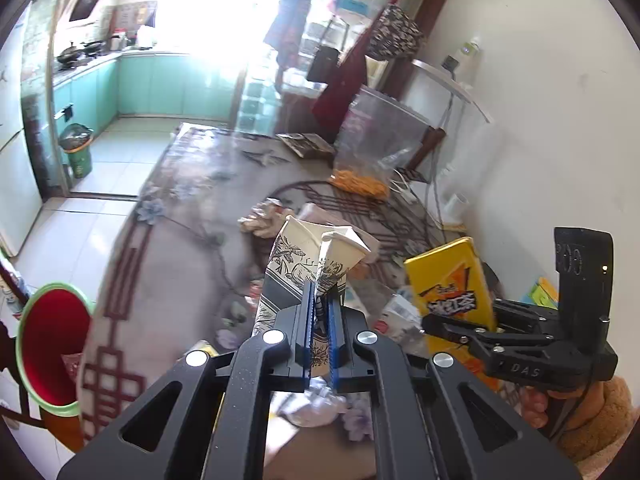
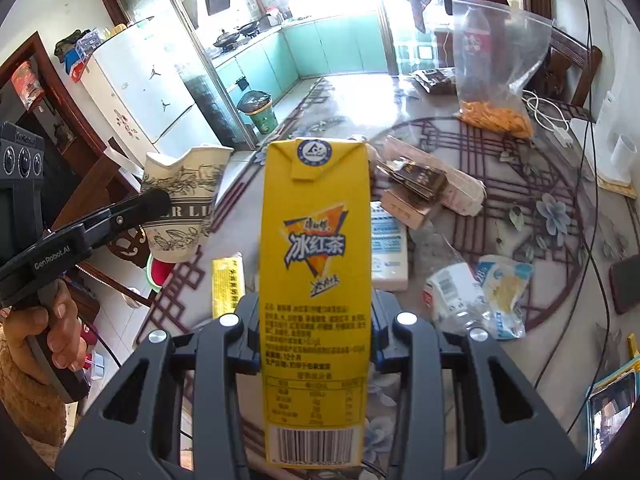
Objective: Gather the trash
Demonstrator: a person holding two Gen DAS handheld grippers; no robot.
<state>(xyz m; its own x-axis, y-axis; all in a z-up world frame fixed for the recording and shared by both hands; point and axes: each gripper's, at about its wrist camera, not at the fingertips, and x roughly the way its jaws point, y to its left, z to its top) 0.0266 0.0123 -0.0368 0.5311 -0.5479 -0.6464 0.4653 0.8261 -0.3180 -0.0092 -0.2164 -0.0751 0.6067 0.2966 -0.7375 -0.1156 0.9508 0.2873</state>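
Trash collection is partly underway, I judge. My left gripper point(image 1: 320, 312) is clenched on a crushed paper cup point(image 1: 304, 264), printed with ink drawings and the letters "ER LI". My right gripper point(image 2: 316, 332) grasps a yellow drink carton point(image 2: 316, 264) with Chinese lettering, a barcode and a nutrition panel. Both are lifted above the glass-topped table point(image 2: 560, 320). Still on that table: a crumpled label-wrapped bottle point(image 2: 456, 296), a white packet point(image 2: 388, 248) and a yellow wrapper point(image 2: 228, 284). A green bin point(image 2: 260, 114) stands beyond the table's far edge. Gripper bodies read "GenRobot.AI" and "DAS".
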